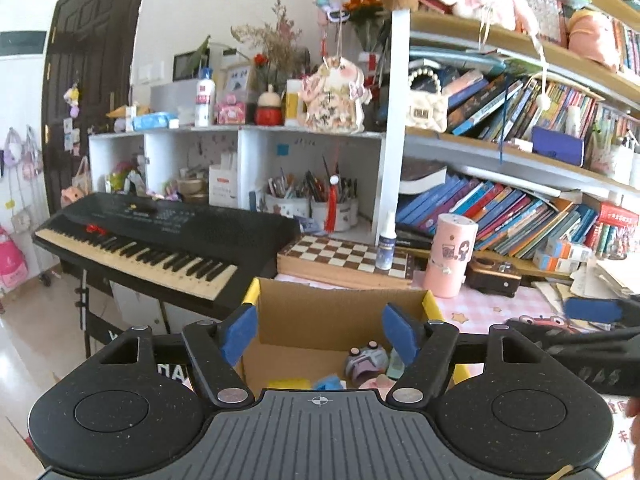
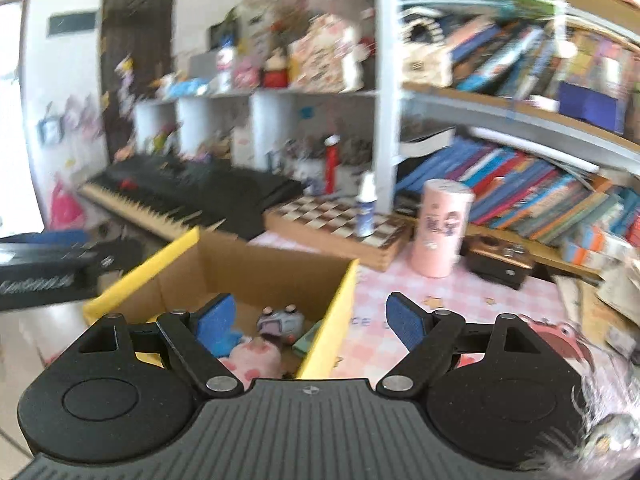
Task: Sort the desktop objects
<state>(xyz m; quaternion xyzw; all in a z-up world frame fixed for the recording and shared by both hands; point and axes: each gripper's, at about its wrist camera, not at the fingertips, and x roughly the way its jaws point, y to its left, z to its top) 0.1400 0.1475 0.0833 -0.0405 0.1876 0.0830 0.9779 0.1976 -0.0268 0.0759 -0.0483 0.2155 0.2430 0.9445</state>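
Observation:
A cardboard box (image 1: 328, 308) with yellow-taped flaps stands open on the pink checked desk cover. Inside lie a grey-purple toy (image 1: 366, 358), a pink plush (image 2: 256, 356), a blue piece (image 1: 330, 382), a yellow piece (image 1: 290, 384) and a green item (image 2: 308, 340). My left gripper (image 1: 320, 320) hovers over the box, open, nothing between its blue pads. My right gripper (image 2: 310, 304) is also open and empty, straddling the box's right yellow flap (image 2: 332, 320). One of its fingers (image 1: 592, 310) shows at the right of the left wrist view. The right wrist view is motion-blurred.
Behind the box are a chessboard (image 1: 340, 256) with a small spray bottle (image 1: 386, 246), a pink cylinder tin (image 1: 450, 256) and a brown case (image 1: 494, 276). A black keyboard (image 1: 152, 236) stands to the left. Crowded bookshelves (image 1: 520, 208) fill the back and right.

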